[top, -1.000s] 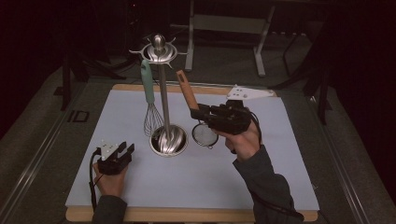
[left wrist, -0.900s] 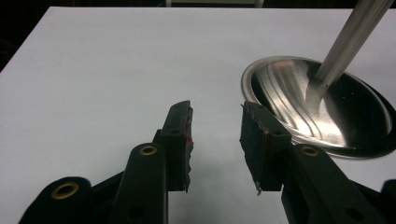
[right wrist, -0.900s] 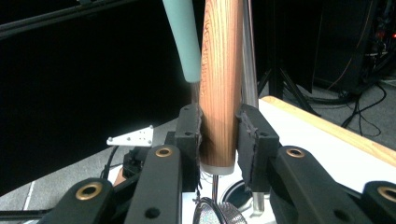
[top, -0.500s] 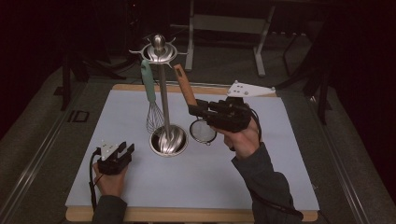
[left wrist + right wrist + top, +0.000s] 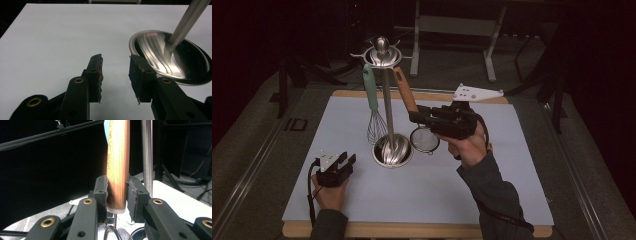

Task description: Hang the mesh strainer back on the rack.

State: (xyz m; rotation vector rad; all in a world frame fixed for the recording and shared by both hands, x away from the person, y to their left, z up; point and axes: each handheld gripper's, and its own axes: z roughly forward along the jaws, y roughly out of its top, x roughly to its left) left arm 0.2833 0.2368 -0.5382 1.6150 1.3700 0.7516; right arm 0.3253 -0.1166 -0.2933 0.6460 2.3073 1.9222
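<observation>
In the right gripper view the wooden handle (image 5: 118, 165) runs out of the top edge, so its upper end and any hook it hangs from cannot be told. The teal handle (image 5: 107, 128) behind it shows as a sliver. The strainer mesh (image 5: 122, 234) is cut by the bottom edge. In the left gripper view the stand's pole (image 5: 186, 21) leaves the frame at top, and its base (image 5: 175, 57) is partly hidden behind one black jaw.

The one marking with a readable shape is a pair of pale characters that look like "ID" on the dark floor strip (image 5: 298, 124) just left of the bench (image 5: 512, 200); nothing else carries legible lettering.
</observation>
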